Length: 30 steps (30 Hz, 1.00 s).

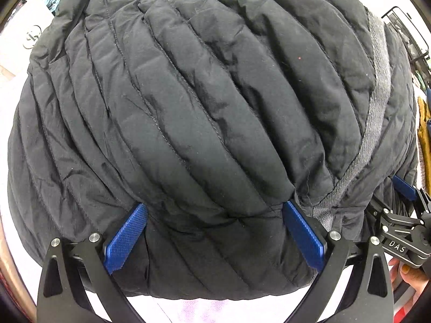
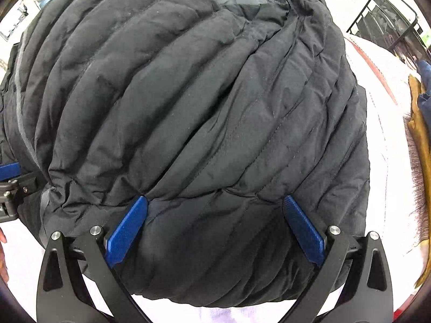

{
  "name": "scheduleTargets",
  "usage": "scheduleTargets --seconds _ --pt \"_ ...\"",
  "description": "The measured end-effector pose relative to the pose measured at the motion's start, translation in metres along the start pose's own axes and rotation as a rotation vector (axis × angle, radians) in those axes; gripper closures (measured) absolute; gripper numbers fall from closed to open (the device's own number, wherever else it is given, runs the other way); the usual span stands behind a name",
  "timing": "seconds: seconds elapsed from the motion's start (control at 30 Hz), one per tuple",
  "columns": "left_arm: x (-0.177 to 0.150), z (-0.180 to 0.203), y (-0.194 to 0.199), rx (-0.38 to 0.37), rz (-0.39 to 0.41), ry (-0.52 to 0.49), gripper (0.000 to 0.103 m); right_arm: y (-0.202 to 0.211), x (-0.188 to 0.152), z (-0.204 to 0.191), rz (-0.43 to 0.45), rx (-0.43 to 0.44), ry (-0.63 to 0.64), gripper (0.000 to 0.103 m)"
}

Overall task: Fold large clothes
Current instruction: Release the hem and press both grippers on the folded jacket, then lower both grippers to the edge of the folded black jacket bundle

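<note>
A black quilted puffer jacket (image 1: 204,102) with a grey inner strip (image 1: 377,113) fills the left wrist view, and its other half (image 2: 199,102) fills the right wrist view. My left gripper (image 1: 215,210) is open wide, its blue pads pressed into the jacket's near folded edge, one on each side. My right gripper (image 2: 215,202) is open wide in the same way on the jacket's near edge, to the right of the left one. The right gripper's blue pad also shows at the right edge of the left wrist view (image 1: 404,188).
The jacket lies on a white cloth-covered surface (image 2: 382,161). A black wire basket (image 2: 390,18) stands at the far right. Yellow and blue garments (image 2: 420,113) hang at the right edge. A white card with a logo (image 1: 29,35) lies at the far left.
</note>
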State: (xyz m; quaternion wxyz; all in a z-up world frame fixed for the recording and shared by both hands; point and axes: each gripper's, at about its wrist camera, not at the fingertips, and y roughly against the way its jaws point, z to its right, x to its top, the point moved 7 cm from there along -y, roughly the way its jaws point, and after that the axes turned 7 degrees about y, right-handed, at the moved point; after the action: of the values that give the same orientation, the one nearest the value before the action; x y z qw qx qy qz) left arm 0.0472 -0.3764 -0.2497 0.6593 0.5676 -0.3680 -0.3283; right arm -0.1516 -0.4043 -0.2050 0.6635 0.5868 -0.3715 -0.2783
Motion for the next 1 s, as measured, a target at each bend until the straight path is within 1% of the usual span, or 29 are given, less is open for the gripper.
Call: scheduleTargets --seconds 0.13,0.3,0.37,0.4,0.47,0.5,0.57,0.63,0.67,0.7,0.77,0.8,0.87,0.93,1.0 --pt "-0.001 -0.002 0.008 -0.014 0.015 0.005 0.005 0.009 -0.007 0.007 0.012 0.018 0.002 0.004" --pt "-0.016 -0.009 0.028 -0.036 0.064 0.009 0.006 0.022 -0.014 0.014 0.008 0.056 0.012 0.005" --pt "-0.024 -0.016 0.041 -0.053 0.082 0.026 0.006 0.036 -0.015 0.02 0.053 0.062 0.007 0.005" --pt "-0.027 -0.02 0.047 -0.064 0.094 0.037 0.006 0.047 -0.018 0.024 0.1 0.07 -0.002 0.005" --pt "-0.035 -0.032 0.066 -0.126 0.138 0.073 0.006 0.064 -0.025 0.032 0.162 0.088 -0.002 0.005" --pt "-0.039 -0.04 0.074 -0.146 0.155 0.088 0.006 0.069 -0.03 0.039 0.174 0.089 0.0 0.005" --pt "-0.046 -0.059 0.083 -0.137 0.176 0.112 0.006 0.072 -0.038 0.054 0.178 0.106 -0.013 0.005" --pt "-0.052 -0.083 0.086 -0.102 0.183 0.13 0.006 0.073 -0.046 0.077 0.182 0.153 -0.056 0.005" --pt "-0.056 -0.094 0.085 -0.084 0.184 0.139 0.006 0.072 -0.047 0.084 0.182 0.157 -0.067 0.005" --pt "-0.052 -0.104 0.085 -0.069 0.181 0.148 0.006 0.072 -0.048 0.093 0.18 0.161 -0.077 0.005" --pt "-0.052 -0.13 0.081 -0.032 0.172 0.181 0.007 0.07 -0.049 0.106 0.169 0.143 -0.097 0.005" --pt "-0.053 -0.143 0.079 -0.02 0.168 0.208 0.007 0.068 -0.048 0.113 0.16 0.162 -0.119 0.005" --pt "-0.052 -0.163 0.075 -0.029 0.161 0.262 0.007 0.065 -0.046 0.118 0.154 0.243 -0.178 0.005" --pt "-0.049 -0.174 0.07 -0.067 0.138 0.296 0.007 0.06 -0.043 0.125 0.142 0.321 -0.238 0.005" --pt "-0.041 -0.178 0.068 -0.098 0.121 0.301 0.007 0.054 -0.04 0.13 0.134 0.35 -0.258 0.005"
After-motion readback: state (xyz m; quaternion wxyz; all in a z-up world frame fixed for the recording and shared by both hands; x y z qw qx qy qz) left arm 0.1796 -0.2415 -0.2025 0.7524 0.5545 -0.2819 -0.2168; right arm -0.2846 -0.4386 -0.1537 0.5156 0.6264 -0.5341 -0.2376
